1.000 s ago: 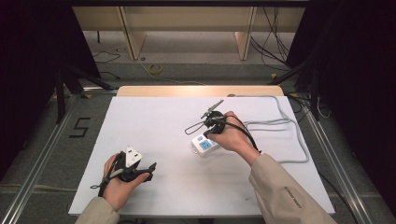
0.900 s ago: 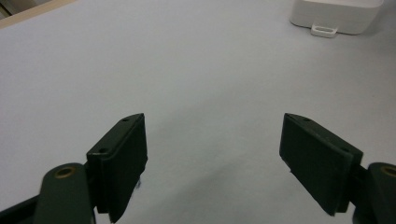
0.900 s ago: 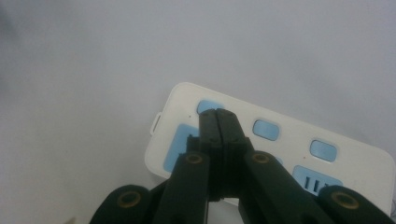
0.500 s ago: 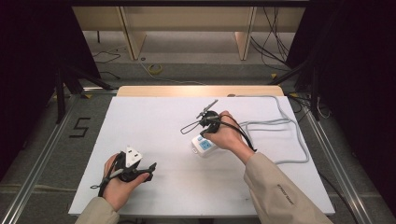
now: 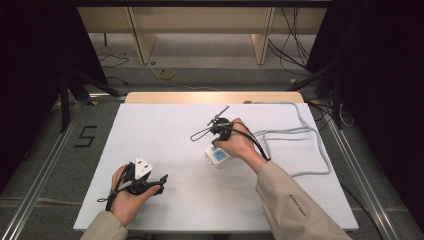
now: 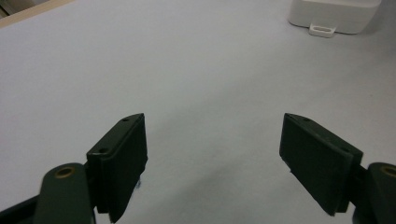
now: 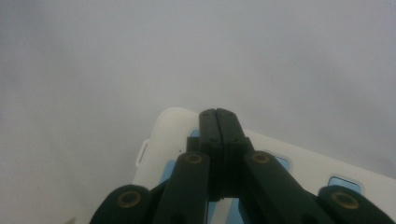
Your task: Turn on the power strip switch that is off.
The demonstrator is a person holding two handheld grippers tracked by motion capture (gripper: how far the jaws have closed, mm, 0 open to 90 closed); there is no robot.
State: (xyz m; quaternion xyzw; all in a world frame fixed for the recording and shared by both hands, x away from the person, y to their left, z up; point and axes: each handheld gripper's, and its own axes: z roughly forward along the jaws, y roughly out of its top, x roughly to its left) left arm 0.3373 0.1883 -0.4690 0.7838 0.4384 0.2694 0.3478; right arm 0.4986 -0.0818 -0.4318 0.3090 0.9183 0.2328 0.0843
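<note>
With its jaws pressed together and empty, your right hand-held gripper (image 7: 219, 116) is hovering over the power strip (image 5: 218, 157); next, I'd judge, press a switch while your left hand-held gripper (image 6: 212, 154) is idling wide open.

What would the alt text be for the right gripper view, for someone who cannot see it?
Two black jaws of the right gripper, pressed shut together with nothing between them, point over the end of a white power strip with blue sockets that lies on a pale table. Whether the tips touch the strip cannot be told.
</note>
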